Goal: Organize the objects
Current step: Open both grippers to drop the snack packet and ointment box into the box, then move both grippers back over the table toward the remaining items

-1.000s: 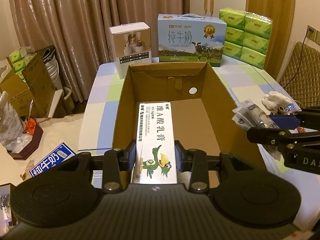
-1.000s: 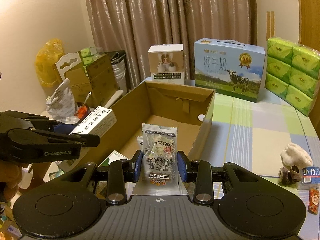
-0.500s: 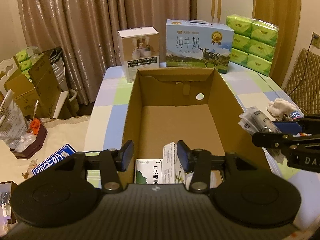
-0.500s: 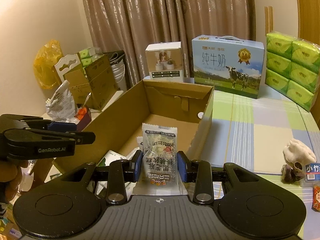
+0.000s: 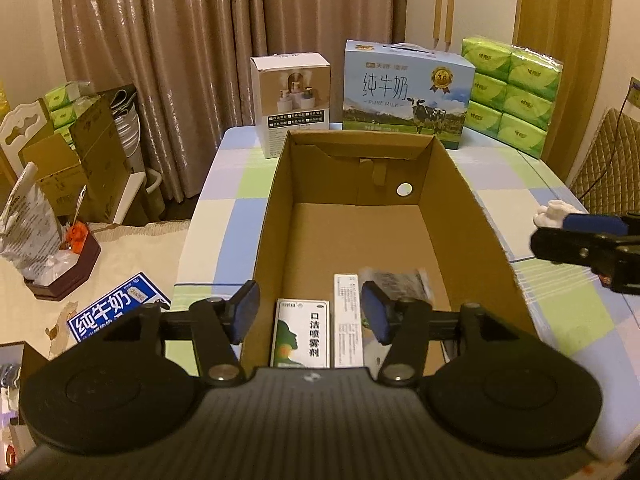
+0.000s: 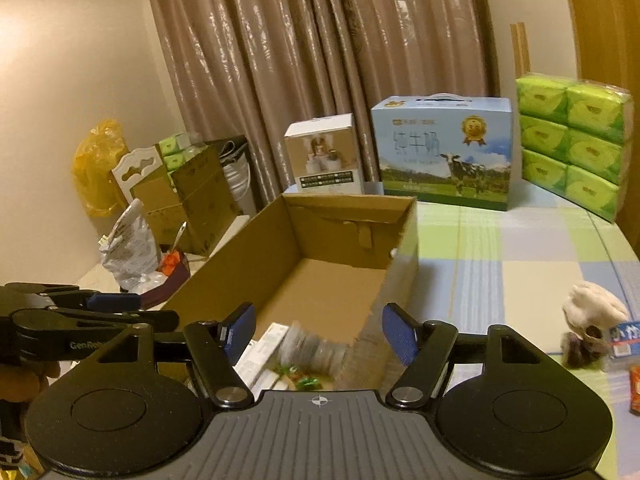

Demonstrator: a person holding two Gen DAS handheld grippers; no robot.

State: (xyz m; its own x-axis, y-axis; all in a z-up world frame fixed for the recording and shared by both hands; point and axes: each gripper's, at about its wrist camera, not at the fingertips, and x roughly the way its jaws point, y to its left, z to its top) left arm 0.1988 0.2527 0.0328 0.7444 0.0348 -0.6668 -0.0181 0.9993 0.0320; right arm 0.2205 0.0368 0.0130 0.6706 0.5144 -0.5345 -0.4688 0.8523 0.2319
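With both grippers, left [image 5: 310,312] and right [image 6: 319,330], wide open and empty, we lift straight up from the cardboard box [image 5: 472,208], leaving the snack packet [image 6: 312,350] lying flat.

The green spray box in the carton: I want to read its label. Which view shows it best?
The left wrist view: the spray box lies flat and sharp in the carton, label facing up. In the right wrist view that corner of the carton is blurred and I cannot pick the box out.
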